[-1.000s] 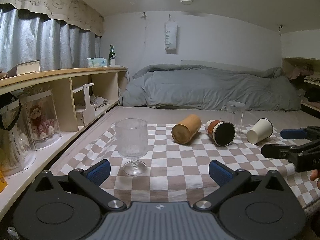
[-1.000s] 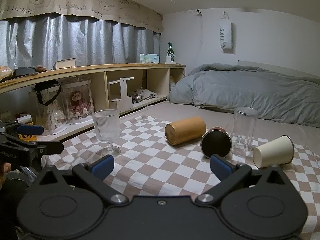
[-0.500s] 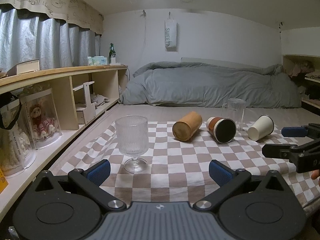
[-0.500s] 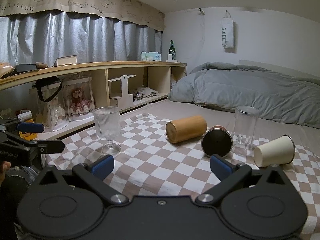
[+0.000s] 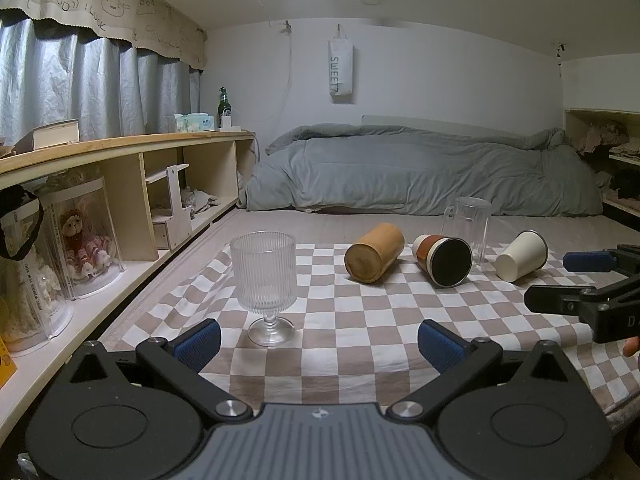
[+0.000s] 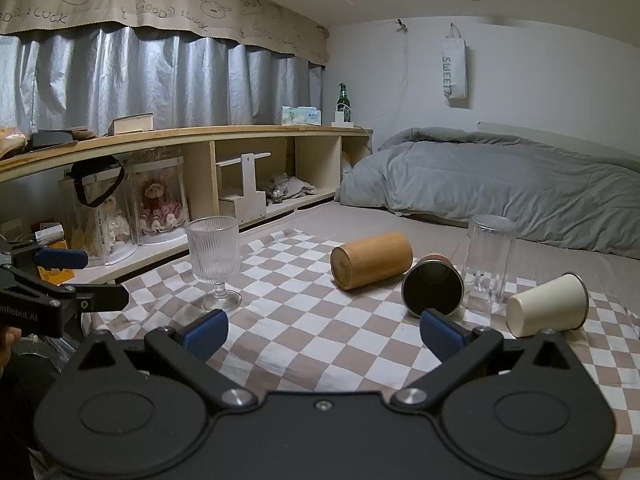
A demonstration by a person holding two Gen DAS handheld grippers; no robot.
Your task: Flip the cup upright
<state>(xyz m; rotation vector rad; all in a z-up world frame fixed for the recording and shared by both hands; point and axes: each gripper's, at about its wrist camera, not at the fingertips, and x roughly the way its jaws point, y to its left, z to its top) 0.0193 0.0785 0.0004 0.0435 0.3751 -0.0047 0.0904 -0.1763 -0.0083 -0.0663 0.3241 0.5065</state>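
Observation:
Three cups lie on their sides on the checkered cloth (image 5: 360,320): a wooden cup (image 5: 374,252) (image 6: 370,260), a brown cup with a black inside (image 5: 444,260) (image 6: 434,290) and a white paper cup (image 5: 522,256) (image 6: 548,306). A ribbed stemmed glass (image 5: 264,280) (image 6: 215,260) and a clear tall glass (image 5: 466,228) (image 6: 488,256) stand upright. My left gripper (image 5: 318,344) is open and empty, just short of the stemmed glass. My right gripper (image 6: 324,332) is open and empty, short of the brown cup.
A wooden shelf unit (image 5: 120,184) with doll cases runs along the left. A grey duvet (image 5: 420,176) lies behind the cloth. Each gripper shows at the edge of the other's view: the right one (image 5: 592,284) at the right, the left one (image 6: 60,280) at the left.
Both views have tilted up slightly and moved a little closer to the cups. Nothing on the cloth has moved.

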